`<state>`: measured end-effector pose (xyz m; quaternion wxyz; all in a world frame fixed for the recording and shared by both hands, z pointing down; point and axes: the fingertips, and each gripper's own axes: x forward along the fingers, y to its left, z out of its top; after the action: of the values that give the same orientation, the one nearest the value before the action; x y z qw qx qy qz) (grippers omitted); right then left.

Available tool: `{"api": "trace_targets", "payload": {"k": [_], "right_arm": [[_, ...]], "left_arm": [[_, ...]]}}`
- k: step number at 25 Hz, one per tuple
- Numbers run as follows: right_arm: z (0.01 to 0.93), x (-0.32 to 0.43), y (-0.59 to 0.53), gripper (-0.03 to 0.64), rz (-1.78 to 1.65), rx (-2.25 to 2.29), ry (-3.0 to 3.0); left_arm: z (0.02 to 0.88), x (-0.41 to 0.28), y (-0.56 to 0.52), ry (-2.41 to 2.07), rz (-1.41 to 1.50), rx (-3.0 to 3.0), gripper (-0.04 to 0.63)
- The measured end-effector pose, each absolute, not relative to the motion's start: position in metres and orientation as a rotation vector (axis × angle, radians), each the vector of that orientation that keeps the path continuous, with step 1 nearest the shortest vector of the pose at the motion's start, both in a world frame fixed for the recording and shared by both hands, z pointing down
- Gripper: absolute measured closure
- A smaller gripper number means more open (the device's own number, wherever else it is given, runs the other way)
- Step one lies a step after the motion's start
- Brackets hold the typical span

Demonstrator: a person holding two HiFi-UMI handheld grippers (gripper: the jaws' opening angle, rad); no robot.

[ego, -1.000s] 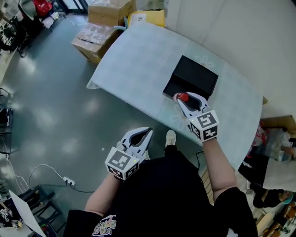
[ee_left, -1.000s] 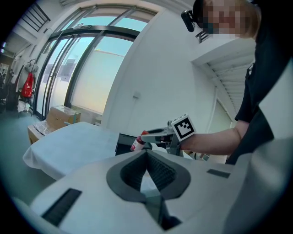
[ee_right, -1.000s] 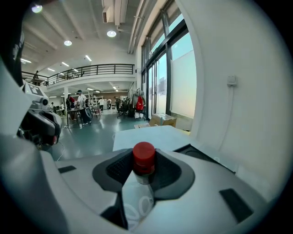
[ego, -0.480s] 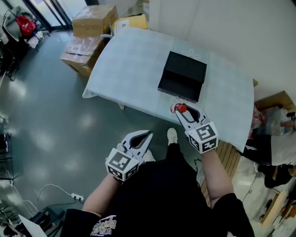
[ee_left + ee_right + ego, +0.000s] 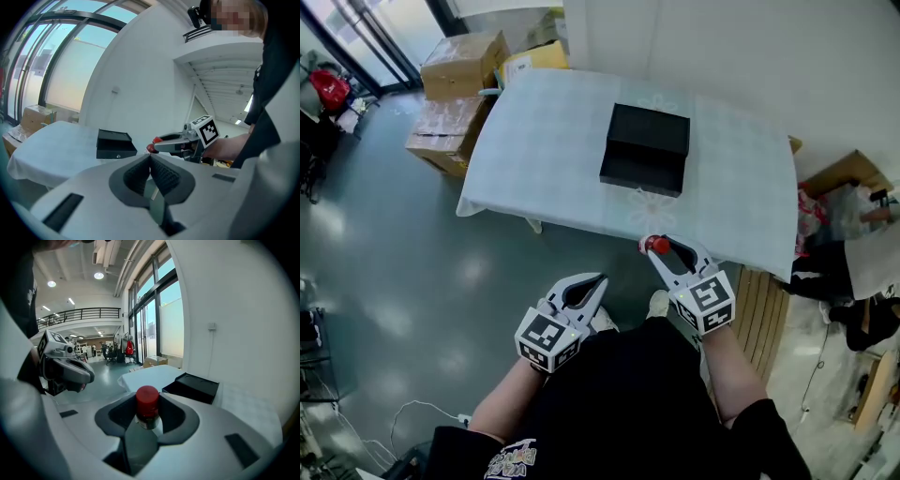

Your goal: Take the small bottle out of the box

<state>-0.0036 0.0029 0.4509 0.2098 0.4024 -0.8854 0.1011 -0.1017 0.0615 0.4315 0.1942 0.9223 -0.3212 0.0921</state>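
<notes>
A small bottle with a red cap [image 5: 147, 406] sits between the pads of my right gripper [image 5: 661, 246], which is shut on it. The red cap [image 5: 657, 246] pokes out at the jaw tips, held in the air just off the table's near edge. The black box [image 5: 645, 148] lies open on the white table [image 5: 534, 141], well ahead of both grippers, and it also shows in the right gripper view [image 5: 192, 386]. My left gripper [image 5: 592, 280] hangs lower left over the floor, jaws closed together and empty [image 5: 150, 157].
Cardboard boxes [image 5: 455, 89] stand on the grey floor beyond the table's left end. A white wall runs behind the table. Bags and clutter [image 5: 853, 234] lie on the floor to the right. A tablecloth drapes over the table's near edge [image 5: 581, 220].
My right gripper has drawn back from the box with the bottle in it, now off the table's near edge. The table and box have receded in the head view. The left gripper has hardly moved.
</notes>
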Motion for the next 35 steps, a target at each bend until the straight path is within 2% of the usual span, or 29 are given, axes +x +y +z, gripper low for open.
{"api": "trace_targets", "payload": {"k": [25,35], "right_arm": [[0.427,0.085,0.066,0.456,0.228,1.005,-2.556],[0.437,0.108,0.071,0.456,0.254,0.964,-2.571]], "left_arm": [[0.424,0.009,0.103,-1.023,0.248,2.556,0.566],[0.43,0.033,0.11,-1.053,0.268,2.531,0.567]]}}
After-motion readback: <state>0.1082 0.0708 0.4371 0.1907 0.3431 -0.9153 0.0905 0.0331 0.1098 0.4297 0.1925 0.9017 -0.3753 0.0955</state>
